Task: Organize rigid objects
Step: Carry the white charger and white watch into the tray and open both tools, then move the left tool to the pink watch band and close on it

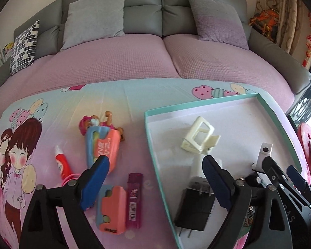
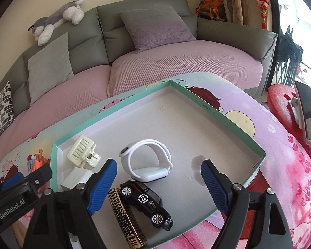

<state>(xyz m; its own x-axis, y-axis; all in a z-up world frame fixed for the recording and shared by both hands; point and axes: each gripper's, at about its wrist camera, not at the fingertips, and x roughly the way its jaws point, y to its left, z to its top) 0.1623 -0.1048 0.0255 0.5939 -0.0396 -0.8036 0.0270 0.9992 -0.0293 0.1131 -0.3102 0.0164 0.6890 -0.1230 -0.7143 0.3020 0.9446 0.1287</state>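
Observation:
A shallow teal-rimmed box (image 1: 199, 104) (image 2: 116, 112) lies on a cartoon-print cloth. In it are a cream hair clip (image 1: 199, 139) (image 2: 82, 150), a white charger (image 2: 76, 178), a black plug adapter (image 1: 193, 207), a white wristband (image 2: 149, 161), a black toy car (image 2: 147, 203) and a black-and-gold case (image 2: 126, 220). On the cloth to the box's left lie a toy figure (image 1: 95, 122), two coral cases (image 1: 103, 147) (image 1: 111, 209), a red glue tube (image 1: 62, 164) and a magenta lead case (image 1: 133, 199). My left gripper (image 1: 155, 182) is open and empty over the box's left rim. My right gripper (image 2: 157, 184) is open and empty above the car.
A grey sofa with a pink cover (image 1: 155, 58) and cushions runs behind the table. A plush dog (image 2: 58, 20) lies on its back. A red stool (image 2: 284, 108) with a phone on a stand (image 2: 306, 114) is at the right.

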